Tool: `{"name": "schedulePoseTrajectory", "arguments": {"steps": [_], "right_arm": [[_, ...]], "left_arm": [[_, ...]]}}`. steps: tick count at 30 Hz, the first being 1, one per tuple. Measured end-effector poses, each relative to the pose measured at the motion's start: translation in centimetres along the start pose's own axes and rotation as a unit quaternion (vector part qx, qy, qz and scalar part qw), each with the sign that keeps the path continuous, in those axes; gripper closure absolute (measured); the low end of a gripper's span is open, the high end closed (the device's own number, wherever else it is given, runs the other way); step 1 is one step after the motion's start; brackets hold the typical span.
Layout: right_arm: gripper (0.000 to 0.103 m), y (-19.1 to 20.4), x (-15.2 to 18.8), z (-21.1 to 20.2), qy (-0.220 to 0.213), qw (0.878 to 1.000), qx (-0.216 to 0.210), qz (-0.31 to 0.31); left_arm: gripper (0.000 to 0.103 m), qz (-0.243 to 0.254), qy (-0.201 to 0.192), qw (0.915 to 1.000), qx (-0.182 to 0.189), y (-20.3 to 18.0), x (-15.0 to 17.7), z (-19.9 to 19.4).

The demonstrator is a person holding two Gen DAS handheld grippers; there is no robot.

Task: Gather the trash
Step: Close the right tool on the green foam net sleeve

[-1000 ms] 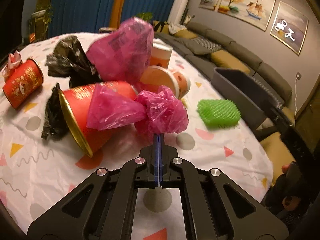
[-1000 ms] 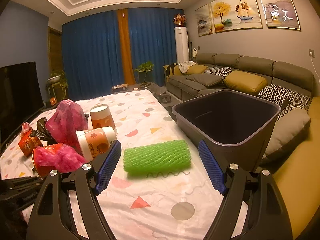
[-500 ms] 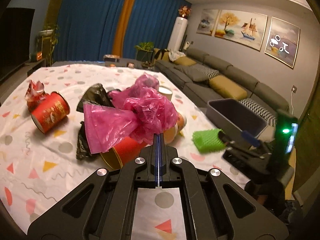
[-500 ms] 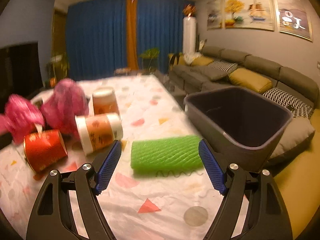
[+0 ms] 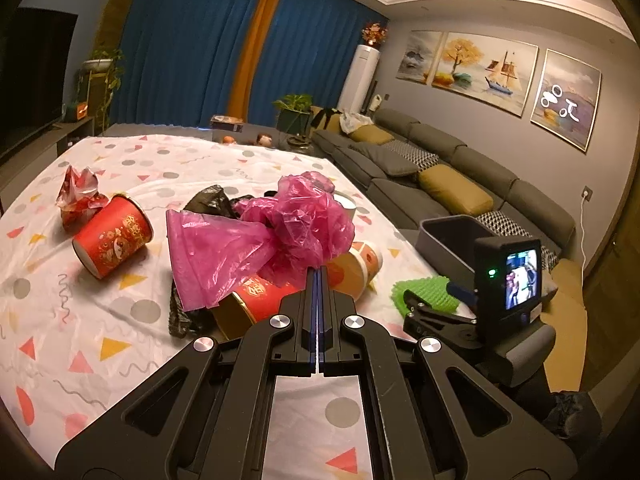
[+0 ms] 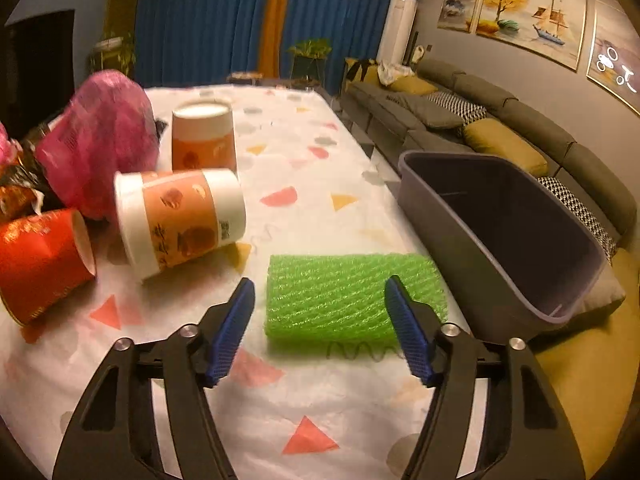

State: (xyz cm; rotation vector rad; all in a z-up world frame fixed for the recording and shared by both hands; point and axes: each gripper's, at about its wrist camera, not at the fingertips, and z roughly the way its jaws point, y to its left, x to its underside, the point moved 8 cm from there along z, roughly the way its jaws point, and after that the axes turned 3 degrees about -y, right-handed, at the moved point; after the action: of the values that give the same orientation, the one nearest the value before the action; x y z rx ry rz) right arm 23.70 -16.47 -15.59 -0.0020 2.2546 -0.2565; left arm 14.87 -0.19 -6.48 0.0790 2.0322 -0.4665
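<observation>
My left gripper (image 5: 317, 274) is shut on a crumpled pink plastic bag (image 5: 280, 232), which hangs above the cups on the table. A green foam net sleeve (image 6: 352, 292) lies flat near the table's right edge, beside the grey bin (image 6: 440, 240). My right gripper (image 6: 320, 284) is low over it and its jaws are closing. The sleeve lies between the blue pads (image 6: 236, 320), which stand apart from it on both sides. The left wrist view shows the right gripper (image 5: 434, 295) at the green sleeve (image 5: 420, 286), with the bin (image 5: 444, 232) behind.
Lying on the patterned cloth are two red cups (image 5: 114, 236) (image 5: 256, 300), an orange-and-white cup (image 6: 180, 220), a black bag (image 5: 208, 204) and a red wrapper (image 5: 80, 192). Another orange cup (image 6: 202, 136) stands upright by a second pink bag (image 6: 100, 140). A sofa (image 5: 452, 188) runs along the right.
The left gripper has lifted the pink bag up off the red cup. The right gripper has moved closer and lower over the green sleeve, and its jaws have narrowed.
</observation>
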Motion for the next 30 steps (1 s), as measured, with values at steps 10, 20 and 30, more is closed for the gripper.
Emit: {"name": "schedulePoseTrajectory", "arguments": {"steps": [10, 20, 30], "right_arm": [[0.091, -0.4, 0.7, 1.7, 0.032, 0.999, -0.024, 0.02], [0.095, -1.8, 0.1, -0.7, -0.005, 0.997, -0.047, 0.056], [0.096, -4.5, -2.3, -5.7, -0.082, 0.989, -0.075, 0.097]], "left_arm": [[0.103, -0.001, 0.001, 1.0, 0.003, -0.2, 0.1, 0.1], [0.103, 0.01, -0.003, 0.9999, 0.004, -1.1, -0.2, -0.1], [0.103, 0.027, -0.007, 0.9994, 0.021, -2.9, -1.0, 0.3]]}}
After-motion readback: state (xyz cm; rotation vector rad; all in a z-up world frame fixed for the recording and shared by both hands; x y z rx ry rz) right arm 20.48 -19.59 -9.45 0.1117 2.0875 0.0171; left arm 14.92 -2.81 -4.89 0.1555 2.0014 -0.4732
